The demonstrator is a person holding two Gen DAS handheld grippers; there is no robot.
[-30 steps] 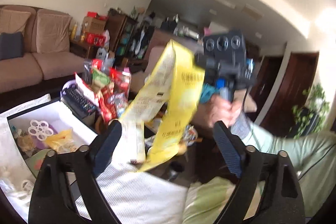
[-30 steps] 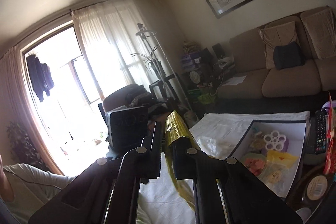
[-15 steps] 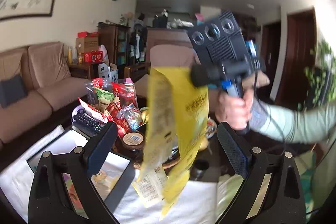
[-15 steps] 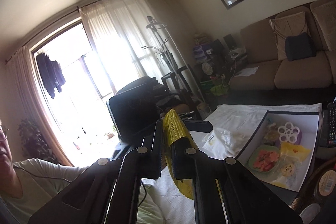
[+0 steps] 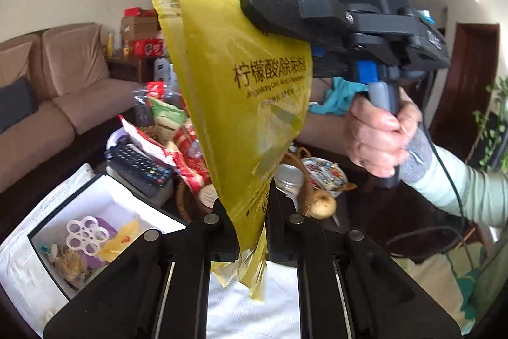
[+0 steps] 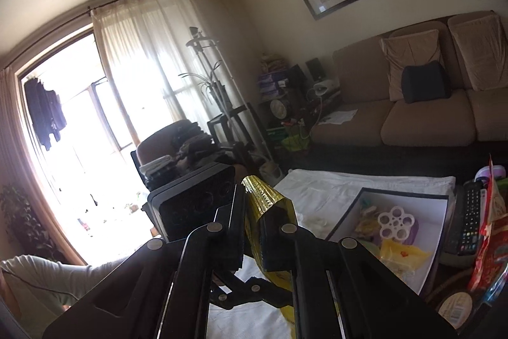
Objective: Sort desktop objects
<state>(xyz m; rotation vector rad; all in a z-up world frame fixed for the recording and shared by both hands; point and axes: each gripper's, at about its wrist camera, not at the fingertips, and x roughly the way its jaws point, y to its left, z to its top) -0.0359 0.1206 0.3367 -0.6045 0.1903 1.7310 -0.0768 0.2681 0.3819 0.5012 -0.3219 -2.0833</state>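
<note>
Left wrist view: left gripper (image 5: 247,208), wide before, is closing on yellow bag (image 5: 250,104).

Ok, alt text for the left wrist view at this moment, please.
A yellow plastic pouch with black Chinese print hangs between two tools: the right tool pinches its top corner, and the left tool is closing on its lower end. Behind are a white box of small items, a remote control and snack packets.
</note>
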